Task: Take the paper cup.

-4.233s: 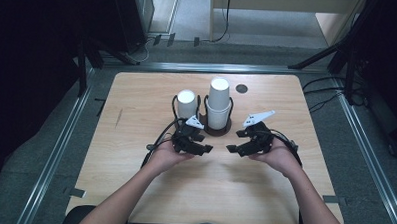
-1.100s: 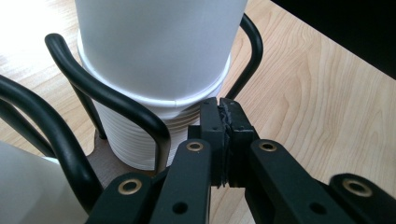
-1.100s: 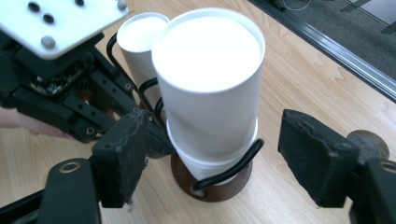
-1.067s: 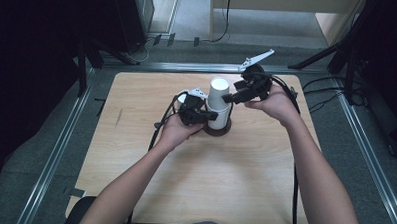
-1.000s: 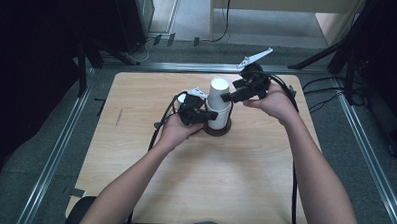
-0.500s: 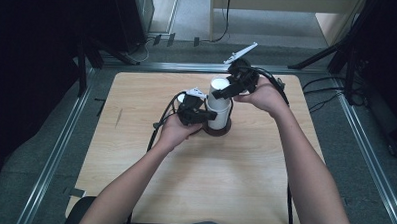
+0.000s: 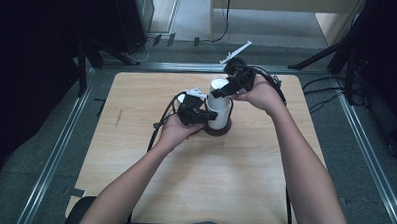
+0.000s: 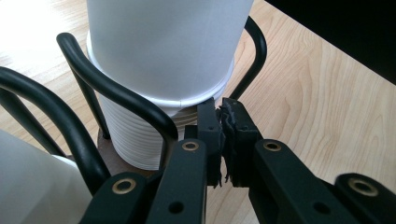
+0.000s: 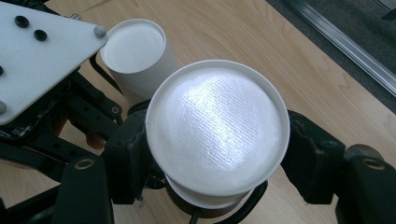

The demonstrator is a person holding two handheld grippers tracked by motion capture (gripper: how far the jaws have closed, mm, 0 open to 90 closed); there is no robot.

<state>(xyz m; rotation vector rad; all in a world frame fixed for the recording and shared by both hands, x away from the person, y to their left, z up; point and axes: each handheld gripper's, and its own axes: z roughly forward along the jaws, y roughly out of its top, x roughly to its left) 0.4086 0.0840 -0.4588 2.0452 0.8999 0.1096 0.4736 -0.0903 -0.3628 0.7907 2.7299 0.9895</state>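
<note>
A tall stack of upside-down white paper cups [image 7: 218,111] stands in a black wire holder [image 8: 116,100] on a round brown base [image 7: 225,131]. My right gripper [image 7: 223,89] reaches down from behind, and its fingers [image 9: 125,156] press both sides of the top cup [image 9: 217,123]. A shorter cup stack [image 9: 134,49] stands beside it. My left gripper [image 8: 223,122] is shut, its tips just under the rim of an upper cup [image 8: 163,46] against the ribbed stack [image 8: 128,135]. I cannot tell whether it pinches anything.
The holder sits at the back middle of a pale wooden table [image 7: 194,182]. Metal rails [image 7: 55,152] run along both sides, and cables [image 7: 332,81] lie on the floor beyond the far right corner. Both forearms cross the table from the near edge.
My right gripper has swung left from behind the stack and come down around the top cup. The left gripper has stayed at the holder.
</note>
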